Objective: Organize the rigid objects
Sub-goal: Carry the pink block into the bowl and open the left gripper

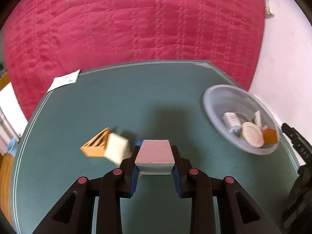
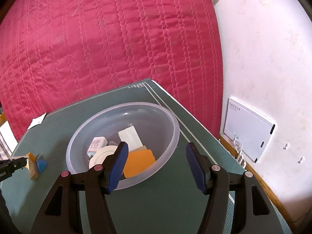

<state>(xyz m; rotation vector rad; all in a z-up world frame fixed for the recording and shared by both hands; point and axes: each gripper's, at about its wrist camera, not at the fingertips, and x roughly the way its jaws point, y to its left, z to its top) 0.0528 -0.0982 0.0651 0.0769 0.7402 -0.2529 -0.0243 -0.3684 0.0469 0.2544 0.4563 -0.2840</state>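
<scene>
The pale pink rectangular block [image 1: 155, 156] is clamped in your left gripper [image 1: 155, 167], while your right gripper [image 2: 157, 164] hangs empty, jaws apart, at the translucent plastic bowl [image 2: 171, 117].

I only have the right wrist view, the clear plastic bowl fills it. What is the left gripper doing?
Observer: The left gripper is shut on a pale pink block with a grey front face, above the green table mat.
Operator: What is left on the mat?
Observer: An orange wedge-shaped block with dark stripes and a blurred cream block touching it.
Operator: Anything at the mat's far left corner?
Observer: A white printed paper slip.
</scene>
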